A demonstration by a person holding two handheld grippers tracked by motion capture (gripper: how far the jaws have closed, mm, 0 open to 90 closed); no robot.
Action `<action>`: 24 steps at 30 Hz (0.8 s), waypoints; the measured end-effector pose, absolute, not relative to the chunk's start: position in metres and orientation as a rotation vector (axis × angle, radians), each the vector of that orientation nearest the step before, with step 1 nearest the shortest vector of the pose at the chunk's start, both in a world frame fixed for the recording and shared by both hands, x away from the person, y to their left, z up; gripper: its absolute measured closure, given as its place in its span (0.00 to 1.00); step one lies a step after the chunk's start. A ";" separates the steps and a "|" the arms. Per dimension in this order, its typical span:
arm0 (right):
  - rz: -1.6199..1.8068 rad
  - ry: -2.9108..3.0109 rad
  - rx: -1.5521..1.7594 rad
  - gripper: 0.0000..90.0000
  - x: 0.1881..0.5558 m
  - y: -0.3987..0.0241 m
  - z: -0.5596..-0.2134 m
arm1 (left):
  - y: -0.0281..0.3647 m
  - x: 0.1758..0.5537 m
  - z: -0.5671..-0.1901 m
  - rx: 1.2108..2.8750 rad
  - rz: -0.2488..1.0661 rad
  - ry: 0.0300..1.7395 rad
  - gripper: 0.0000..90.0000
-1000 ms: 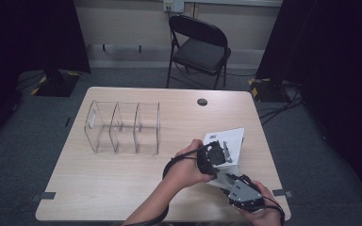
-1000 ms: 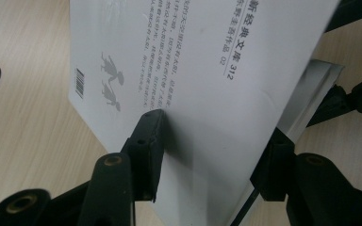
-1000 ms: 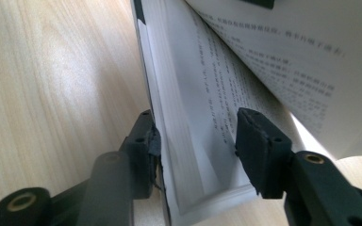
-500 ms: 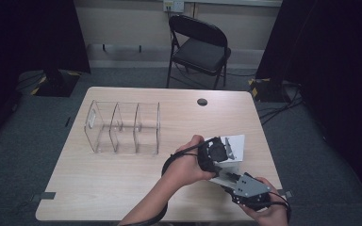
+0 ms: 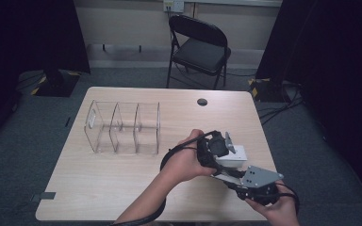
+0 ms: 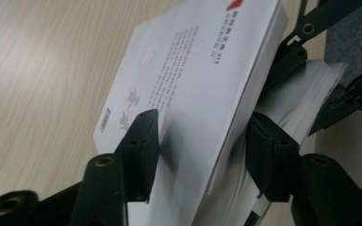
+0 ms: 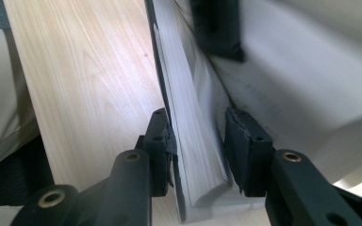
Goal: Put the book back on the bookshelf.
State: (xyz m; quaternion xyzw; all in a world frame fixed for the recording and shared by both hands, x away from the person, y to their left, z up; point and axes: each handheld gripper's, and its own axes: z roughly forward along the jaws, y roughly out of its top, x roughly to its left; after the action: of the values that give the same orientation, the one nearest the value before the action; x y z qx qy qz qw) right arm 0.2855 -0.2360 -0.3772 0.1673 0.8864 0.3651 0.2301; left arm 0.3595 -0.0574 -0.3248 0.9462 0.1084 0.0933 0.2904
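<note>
Lifting since a second ago: white book (image 5: 233,155) now off table (image 5: 122,183), toward 4 o'clock. Left tongs (image 6: 198,141) easing wider, right tongs (image 7: 198,150) tightening, both clamping it; transfer underway.

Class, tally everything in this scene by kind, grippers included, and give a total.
White books: 1
Clear three-slot organisers: 1
Grippers, left gripper and right gripper: 2
Folding chairs: 1
Tables: 1
Total: 6
</note>
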 end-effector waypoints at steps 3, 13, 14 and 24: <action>1.027 2.449 0.490 0.71 0.293 -0.239 -0.372 | -0.055 0.363 -0.321 2.480 0.278 0.315 0.49; 1.030 2.486 0.523 0.72 0.307 -0.246 -0.361 | -0.033 0.367 -0.302 2.471 0.277 0.365 0.36; 1.033 2.490 0.529 0.72 0.309 -0.246 -0.360 | -0.031 0.366 -0.302 2.467 0.285 0.359 0.35; 1.076 2.524 0.587 0.72 0.323 -0.253 -0.352 | -0.006 0.364 -0.310 2.417 0.240 0.375 0.28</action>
State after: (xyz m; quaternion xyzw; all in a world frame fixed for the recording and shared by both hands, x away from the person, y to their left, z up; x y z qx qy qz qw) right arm 0.3226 -0.2533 -0.3522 0.2064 0.8869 0.3780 0.1673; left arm 0.3640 -0.0058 -0.3104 0.9265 0.1438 0.0922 0.3354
